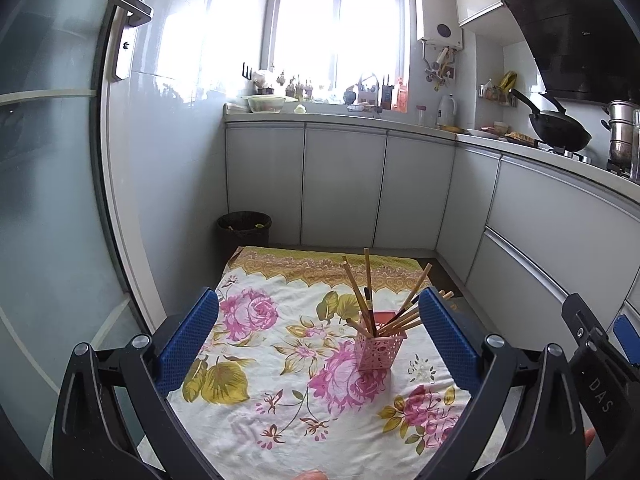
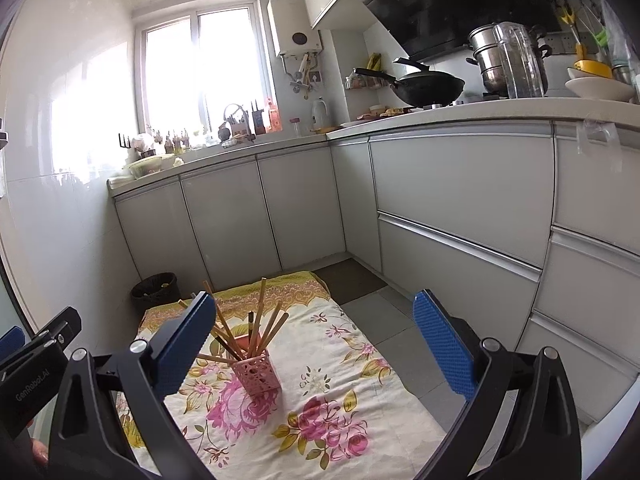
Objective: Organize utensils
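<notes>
A pink perforated utensil holder (image 1: 380,350) stands upright on a floral cloth (image 1: 280,360) spread on the floor. Several wooden chopsticks (image 1: 362,288) stick out of it, fanned in different directions. In the right wrist view the same holder (image 2: 256,372) and chopsticks (image 2: 260,316) sit just right of the left finger. My left gripper (image 1: 320,336) is open and held above the cloth, with the holder between its fingers but farther off. My right gripper (image 2: 316,344) is also open with nothing held. No loose utensils show on the cloth.
A dark wastebasket (image 1: 244,228) stands at the cloth's far left corner, by the wall. Grey cabinets (image 2: 460,200) run along the back and right. A wok (image 2: 428,86) and steel pots (image 2: 500,56) sit on the counter. A glass door (image 1: 48,200) is on the left.
</notes>
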The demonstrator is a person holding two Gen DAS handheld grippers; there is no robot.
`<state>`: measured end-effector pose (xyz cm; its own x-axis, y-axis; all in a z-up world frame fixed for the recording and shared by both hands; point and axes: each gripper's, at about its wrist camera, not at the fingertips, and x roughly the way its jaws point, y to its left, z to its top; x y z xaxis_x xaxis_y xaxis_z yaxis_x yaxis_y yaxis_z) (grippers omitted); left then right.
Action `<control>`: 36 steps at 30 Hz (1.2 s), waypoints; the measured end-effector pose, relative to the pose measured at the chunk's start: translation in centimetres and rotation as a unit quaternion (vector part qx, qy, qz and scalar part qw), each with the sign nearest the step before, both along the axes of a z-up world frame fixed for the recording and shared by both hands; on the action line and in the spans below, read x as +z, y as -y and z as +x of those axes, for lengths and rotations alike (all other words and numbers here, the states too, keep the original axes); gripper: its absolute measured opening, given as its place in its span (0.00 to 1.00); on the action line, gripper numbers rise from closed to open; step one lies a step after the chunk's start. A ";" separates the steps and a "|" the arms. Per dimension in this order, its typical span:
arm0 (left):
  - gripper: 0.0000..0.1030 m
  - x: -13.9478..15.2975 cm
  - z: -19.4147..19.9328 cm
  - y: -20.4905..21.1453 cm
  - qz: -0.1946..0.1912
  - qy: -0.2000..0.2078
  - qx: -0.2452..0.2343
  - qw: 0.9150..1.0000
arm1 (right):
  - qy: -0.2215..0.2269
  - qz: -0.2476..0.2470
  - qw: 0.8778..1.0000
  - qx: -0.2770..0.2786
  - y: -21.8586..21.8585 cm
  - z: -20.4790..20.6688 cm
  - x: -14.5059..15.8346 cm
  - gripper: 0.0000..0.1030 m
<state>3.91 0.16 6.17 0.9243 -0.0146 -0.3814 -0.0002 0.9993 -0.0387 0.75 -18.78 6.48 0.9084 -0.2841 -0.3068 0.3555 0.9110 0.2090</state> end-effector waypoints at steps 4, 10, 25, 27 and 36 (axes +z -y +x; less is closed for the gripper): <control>0.93 0.0 -0.1 0.2 0.008 0.001 -0.003 1.000 | -0.014 0.000 1.000 -0.001 0.2 0.6 -0.5 0.94; 0.93 -0.1 -0.1 0.3 0.012 0.000 -0.002 1.000 | -0.019 0.007 1.000 0.003 0.3 0.8 -0.9 0.94; 0.93 -0.2 0.0 0.2 0.016 -0.004 0.003 1.000 | -0.023 0.014 1.000 0.009 0.4 0.9 -1.0 0.94; 0.93 -0.3 0.0 0.2 0.018 -0.005 0.003 1.000 | -0.024 0.015 1.000 0.010 0.4 1.0 -1.0 0.94; 0.93 -0.5 0.0 0.0 0.017 -0.011 0.003 1.000 | -0.024 0.018 0.999 0.013 0.4 0.9 -1.0 0.94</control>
